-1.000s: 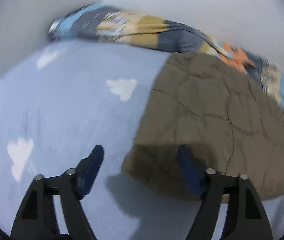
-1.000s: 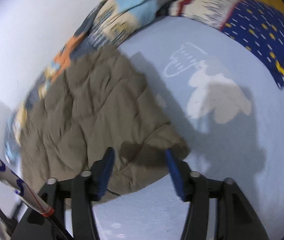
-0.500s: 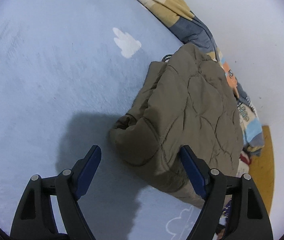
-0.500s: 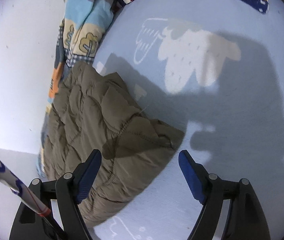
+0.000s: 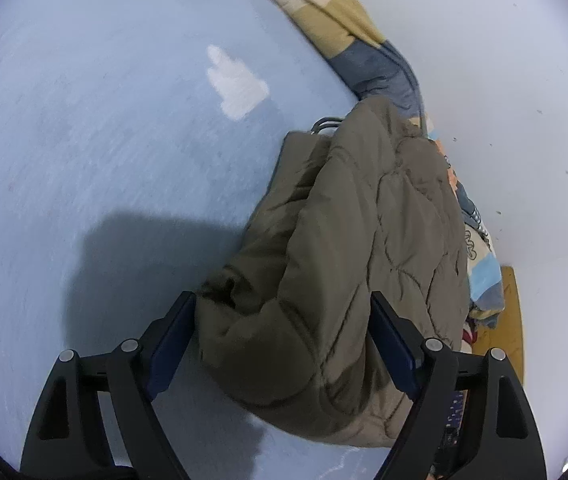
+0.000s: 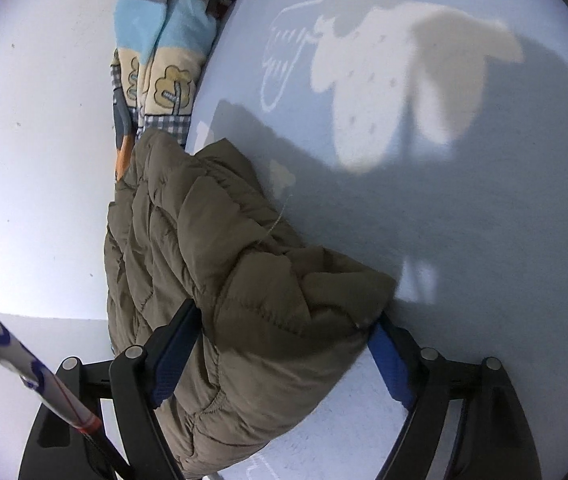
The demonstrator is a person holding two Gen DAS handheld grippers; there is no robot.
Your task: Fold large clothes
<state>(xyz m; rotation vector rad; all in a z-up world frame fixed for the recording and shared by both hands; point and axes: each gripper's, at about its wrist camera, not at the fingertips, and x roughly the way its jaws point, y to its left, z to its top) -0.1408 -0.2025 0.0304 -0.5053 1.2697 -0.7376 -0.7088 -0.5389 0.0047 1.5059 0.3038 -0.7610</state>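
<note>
- The brown quilted jacket (image 5: 364,248) lies already folded into a thick bundle on the pale blue bed sheet (image 5: 103,140), its far side up against a patterned blanket (image 5: 348,20) that runs along the white wall (image 5: 504,80).
- The left gripper (image 5: 284,340) stands wide, and the near left end of the jacket bulges between its jaws. Its left pad sits just beside the fabric; whether either pad presses in cannot be told.
- The right gripper (image 6: 284,344) also straddles the jacket (image 6: 219,280), at the other near corner. Its jaws have just been closing, with the padded corner between them, but they stand wide and no firm squeeze shows.
- The jacket's long axis runs away from both tools toward the wall, so each gripper meets a short end head-on, one at each near corner.
- Neither hand is clearly nearer; both look equally well set.
- Judgement: the coming move likely calls for both jaws to close together on the thick edge, and the bulk may slip out of a shallow bite.
</note>
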